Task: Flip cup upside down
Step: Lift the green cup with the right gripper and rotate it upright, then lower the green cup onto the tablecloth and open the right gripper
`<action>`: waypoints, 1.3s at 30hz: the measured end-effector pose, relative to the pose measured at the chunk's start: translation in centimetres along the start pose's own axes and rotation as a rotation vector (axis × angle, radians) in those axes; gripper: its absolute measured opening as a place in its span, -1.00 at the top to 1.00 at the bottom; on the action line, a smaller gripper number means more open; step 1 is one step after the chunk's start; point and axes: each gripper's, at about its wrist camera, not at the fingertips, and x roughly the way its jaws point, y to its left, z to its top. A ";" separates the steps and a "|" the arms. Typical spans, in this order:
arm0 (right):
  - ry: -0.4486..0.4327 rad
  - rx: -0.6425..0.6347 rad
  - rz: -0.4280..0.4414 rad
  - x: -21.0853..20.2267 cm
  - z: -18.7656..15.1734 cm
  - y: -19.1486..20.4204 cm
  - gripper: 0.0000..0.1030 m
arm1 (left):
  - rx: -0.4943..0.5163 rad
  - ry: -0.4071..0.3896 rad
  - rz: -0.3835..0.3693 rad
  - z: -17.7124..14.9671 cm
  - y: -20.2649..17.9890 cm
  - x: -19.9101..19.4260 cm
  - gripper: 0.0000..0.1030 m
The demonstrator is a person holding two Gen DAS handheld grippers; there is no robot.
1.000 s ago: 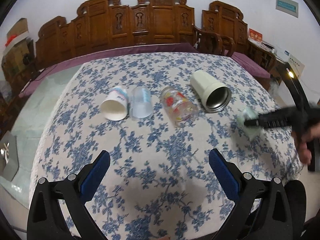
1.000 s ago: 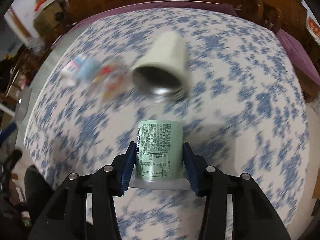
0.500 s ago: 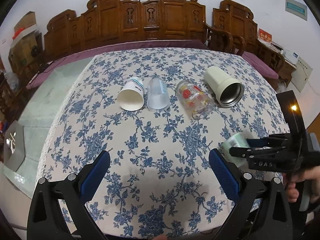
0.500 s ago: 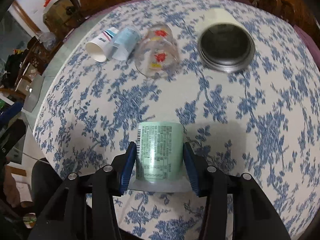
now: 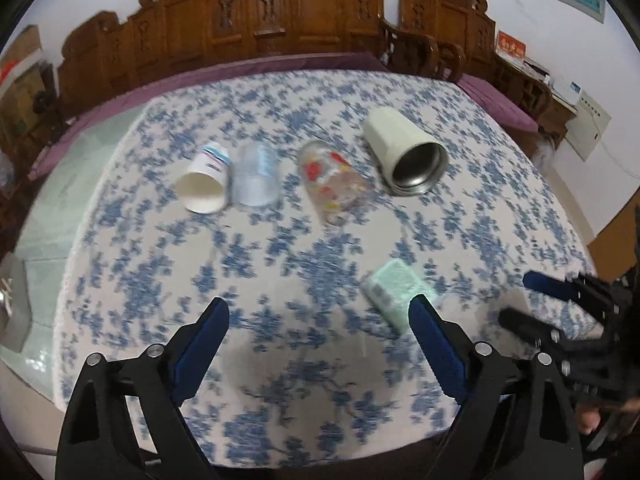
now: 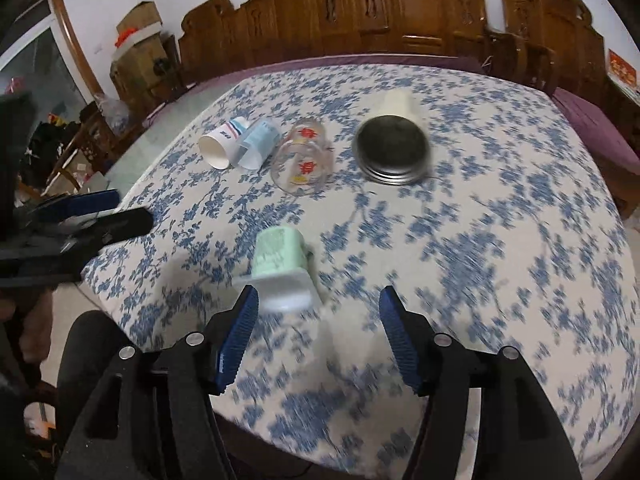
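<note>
Blue-flowered tablecloth (image 6: 500, 220); carved wooden chairs (image 6: 400, 12) behind.

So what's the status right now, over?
Left gripper and right gripper open, empty. Pale green plastic cup upside down on floral tablecloth. Nothing in the way.

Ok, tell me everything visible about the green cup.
The green cup is a pale mint plastic tub with a printed label and a wider white rim. It stands upside down, rim on the floral tablecloth, near the table's front edge. Nothing grips it: the right gripper sits just behind it with jaws open.
</note>
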 end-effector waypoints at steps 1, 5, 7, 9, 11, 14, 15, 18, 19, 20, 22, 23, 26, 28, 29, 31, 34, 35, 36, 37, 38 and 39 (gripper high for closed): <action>-0.007 0.010 -0.002 -0.4 -0.5 -0.5 -0.27 | -0.008 0.016 -0.004 0.2 -0.4 0.4 -0.62; -0.023 0.051 0.008 -1.3 -2.0 -1.9 -0.27 | -0.064 0.078 -0.034 1.0 -1.6 2.3 -0.51; -0.023 0.056 0.013 -1.4 -2.2 -2.2 -0.27 | -0.091 0.104 -0.040 1.2 -2.0 3.3 -0.49; -0.028 0.050 0.012 -1.4 -2.2 -2.3 -0.28 | -0.121 0.142 -0.050 1.5 -2.4 4.7 -0.47; -0.031 0.049 0.017 -1.3 -2.1 -2.3 -0.27 | -0.152 0.183 -0.059 1.7 -2.5 6.0 -0.43; -0.028 0.051 0.029 -1.3 -2.2 -2.2 -0.28 | -0.213 0.265 -0.073 1.9 -2.3 8.4 -0.35; -0.027 0.051 0.031 -1.3 -2.2 -2.3 -0.28 | -0.233 0.288 -0.082 1.9 -2.3 9.0 -0.33; -0.026 0.063 0.036 -1.3 -2.2 -2.5 -0.28 | -0.295 0.344 -0.116 1.8 -2.2 10.5 -0.30; -0.027 0.066 0.038 -1.3 -2.1 -2.5 -0.28 | -0.305 0.353 -0.120 1.8 -2.2 10.8 -0.30; -0.029 0.067 0.038 -1.4 -2.1 -2.6 -0.28 | -0.314 0.360 -0.122 1.9 -2.3 11.0 -0.30; -0.034 0.065 0.037 -1.5 -2.1 -2.5 -0.28 | -0.329 0.376 -0.127 1.9 -2.5 11.5 -0.30; -0.036 0.065 0.037 -1.6 -2.1 -2.5 -0.28 | -0.333 0.383 -0.130 1.9 -2.5 11.8 -0.29; -0.035 0.067 0.037 -1.5 -2.0 -2.6 -0.28 | -0.339 0.404 -0.129 2.1 -2.6 12.4 -0.20; -0.033 0.069 0.037 -1.5 -2.0 -2.7 -0.28 | -0.340 0.415 -0.126 2.1 -2.5 12.8 -0.16; -0.032 0.068 0.036 -1.5 -2.0 -2.7 -0.28 | -0.340 0.420 -0.127 2.1 -2.5 12.9 -0.12; -0.031 0.070 0.035 -1.4 -2.1 -2.8 -0.28 | -0.342 0.429 -0.131 2.0 -2.4 13.2 -0.01; -0.028 0.075 0.036 -1.4 -2.2 -3.0 -0.28 | -0.330 0.432 -0.143 1.9 -2.6 13.4 0.14; -0.028 0.076 0.036 -1.3 -2.2 -3.0 -0.28 | -0.314 0.421 -0.147 2.0 -2.8 13.2 0.14; -0.026 0.076 0.037 -1.3 -2.2 -3.0 -0.28 | -0.300 0.411 -0.147 2.0 -3.2 13.2 0.14; -0.024 0.077 0.036 -1.2 -2.2 -3.1 -0.28 | -0.285 0.393 -0.146 2.1 -3.3 12.9 0.14; -0.023 0.078 0.035 -1.1 -2.2 -3.1 -0.28 | -0.271 0.376 -0.145 2.3 -3.5 12.8 0.14; -0.021 0.078 0.033 -1.0 -2.2 -3.1 -0.28 | -0.252 0.348 -0.152 2.4 -3.6 12.4 0.14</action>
